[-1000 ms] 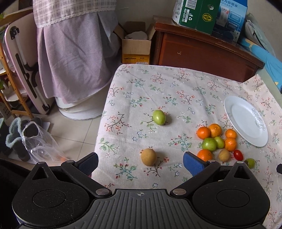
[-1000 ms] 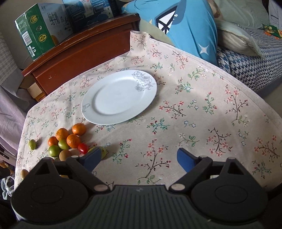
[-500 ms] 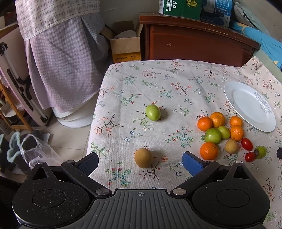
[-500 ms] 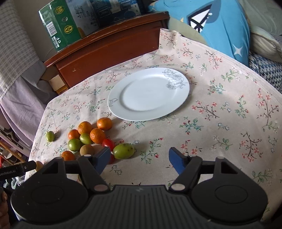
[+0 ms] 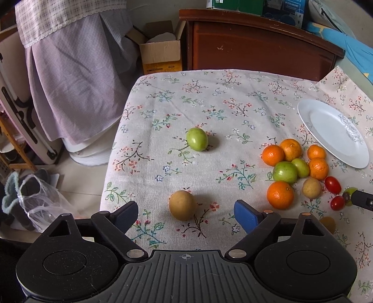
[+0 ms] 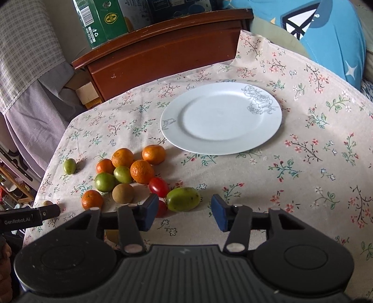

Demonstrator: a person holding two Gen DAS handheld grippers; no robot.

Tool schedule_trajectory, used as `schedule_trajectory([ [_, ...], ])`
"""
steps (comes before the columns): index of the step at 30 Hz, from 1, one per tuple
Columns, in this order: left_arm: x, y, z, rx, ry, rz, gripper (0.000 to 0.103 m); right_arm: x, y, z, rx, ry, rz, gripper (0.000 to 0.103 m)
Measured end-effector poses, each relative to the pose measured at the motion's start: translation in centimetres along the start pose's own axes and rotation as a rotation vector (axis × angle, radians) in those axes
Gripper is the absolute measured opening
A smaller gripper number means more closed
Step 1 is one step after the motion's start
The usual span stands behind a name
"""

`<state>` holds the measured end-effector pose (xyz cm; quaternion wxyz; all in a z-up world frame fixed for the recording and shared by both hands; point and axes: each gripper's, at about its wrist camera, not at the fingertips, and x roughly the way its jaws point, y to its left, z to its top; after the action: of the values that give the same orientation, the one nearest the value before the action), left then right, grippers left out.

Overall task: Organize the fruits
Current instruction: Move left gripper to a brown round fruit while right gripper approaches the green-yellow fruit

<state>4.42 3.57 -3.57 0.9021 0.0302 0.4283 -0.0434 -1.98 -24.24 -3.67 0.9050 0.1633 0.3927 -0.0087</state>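
Observation:
My left gripper (image 5: 185, 215) points down at the floral tablecloth (image 5: 221, 111). A brown round fruit (image 5: 182, 205) lies between its blue fingers (image 5: 244, 215), untouched, while the jaws are closing. Farther off lies a lone green fruit (image 5: 197, 139). My right gripper (image 6: 184, 214) straddles a green oval fruit (image 6: 183, 198). Its jaws are closing, with gaps still showing on both sides. A red cherry tomato (image 6: 160, 208) sits by its left pad (image 6: 149, 214). Left of it is a cluster of oranges (image 6: 142, 171), green fruits (image 6: 105, 182) and a brown fruit (image 6: 123, 193). The white plate (image 6: 221, 118) holds nothing.
A brown wooden cabinet (image 6: 163, 53) with green cartons (image 6: 100, 21) stands behind the table. A blue cushion (image 6: 331, 39) lies at the back right. Left of the table are a checked curtain (image 5: 74, 81), a cardboard box (image 5: 160, 56) and a plastic bag (image 5: 44, 205) on the floor.
The right gripper swung left from bare cloth to the green oval fruit and its jaws narrowed a lot. The left gripper sank toward the brown fruit and narrowed slightly.

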Motion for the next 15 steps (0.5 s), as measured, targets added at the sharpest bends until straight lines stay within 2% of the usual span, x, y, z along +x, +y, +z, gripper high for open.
schedule_trajectory([
  [2,0.16,0.17,0.03,-0.012,0.000,-0.004,0.084,0.31,-0.10,-0.03,0.007,0.003,-0.001,0.047],
  [8,0.50,0.10,0.07,-0.011,-0.011,-0.008,0.079,0.95,-0.09,-0.16,0.011,0.012,0.018,0.034],
  [11,0.85,0.31,0.13,-0.025,0.001,-0.016,0.069,0.98,-0.24,-0.18,0.018,0.001,0.022,0.034],
  [15,0.69,0.75,0.09,-0.043,-0.005,-0.005,0.067,1.02,-0.25,-0.12,0.023,-0.003,0.023,0.034],
])
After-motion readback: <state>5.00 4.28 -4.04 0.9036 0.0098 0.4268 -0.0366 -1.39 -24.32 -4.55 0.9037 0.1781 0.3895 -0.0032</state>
